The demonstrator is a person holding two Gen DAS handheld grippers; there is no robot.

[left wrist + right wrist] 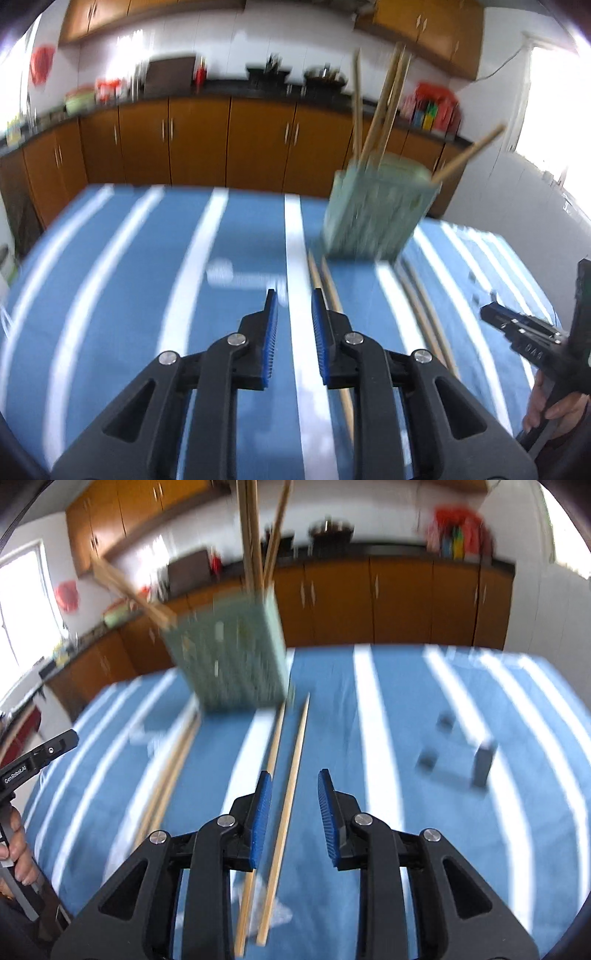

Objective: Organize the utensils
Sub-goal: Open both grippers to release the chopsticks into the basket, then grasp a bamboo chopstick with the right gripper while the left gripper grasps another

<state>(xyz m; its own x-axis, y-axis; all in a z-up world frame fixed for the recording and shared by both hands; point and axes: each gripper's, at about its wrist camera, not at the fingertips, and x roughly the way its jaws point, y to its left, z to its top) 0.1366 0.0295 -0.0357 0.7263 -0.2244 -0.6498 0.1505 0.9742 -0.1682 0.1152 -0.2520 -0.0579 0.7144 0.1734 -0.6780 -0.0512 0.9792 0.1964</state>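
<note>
Chopsticks: several upright in the green holder toward the table's far edge; two pairs flat on the striped cloth, unsorted. Left gripper slightly spread, empty. Right gripper slightly spread, straddling one stick, not pinching.
</note>
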